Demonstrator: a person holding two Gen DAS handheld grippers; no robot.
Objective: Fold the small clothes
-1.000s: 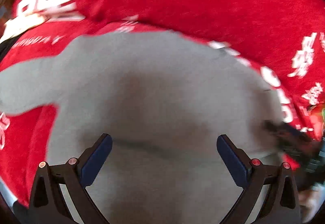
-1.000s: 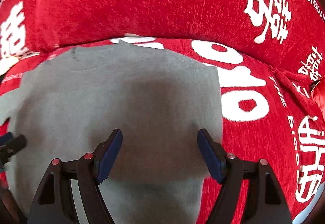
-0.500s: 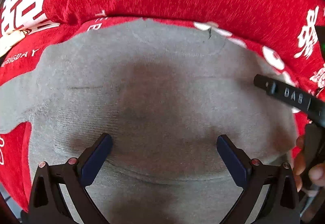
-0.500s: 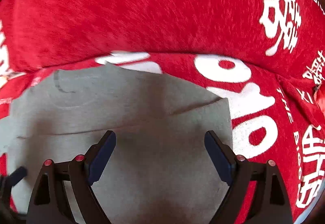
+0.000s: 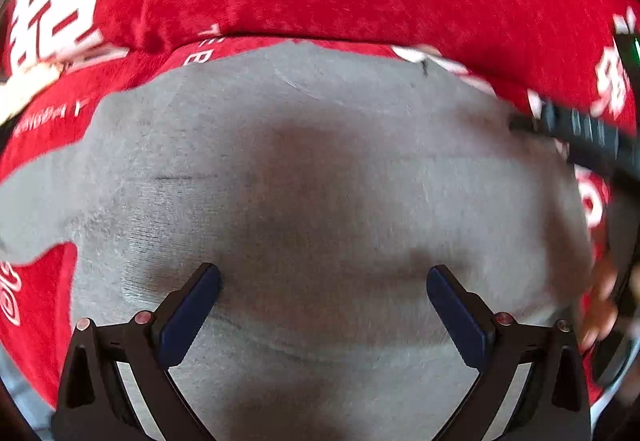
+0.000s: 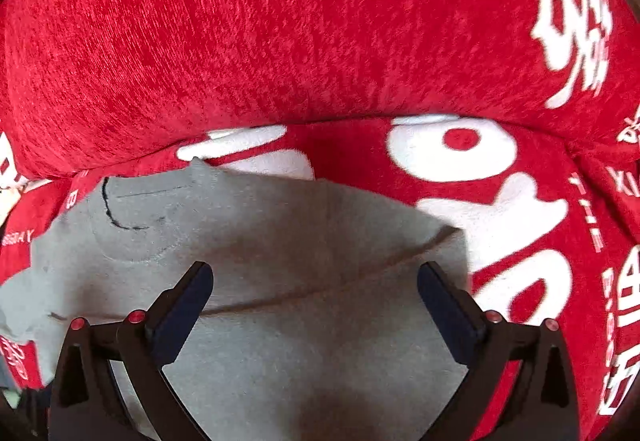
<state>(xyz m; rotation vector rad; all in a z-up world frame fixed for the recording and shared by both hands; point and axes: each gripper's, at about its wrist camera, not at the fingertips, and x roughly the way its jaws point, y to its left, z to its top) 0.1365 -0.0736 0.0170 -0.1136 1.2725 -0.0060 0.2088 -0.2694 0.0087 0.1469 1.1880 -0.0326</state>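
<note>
One grey garment [image 5: 320,181] on one red blanket [image 6: 280,33]; left tool [image 5: 323,305] apparently gaping empty, right tool [image 6: 315,299] opening, empty.

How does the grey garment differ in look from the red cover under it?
The grey garment is plain, with only faint dark marks near its neck; the red cover bears big white characters and letters. The garment lies flat on the seat with a fold line across it; the cover also rises up the cushion behind. Both are soft fabric.
</note>
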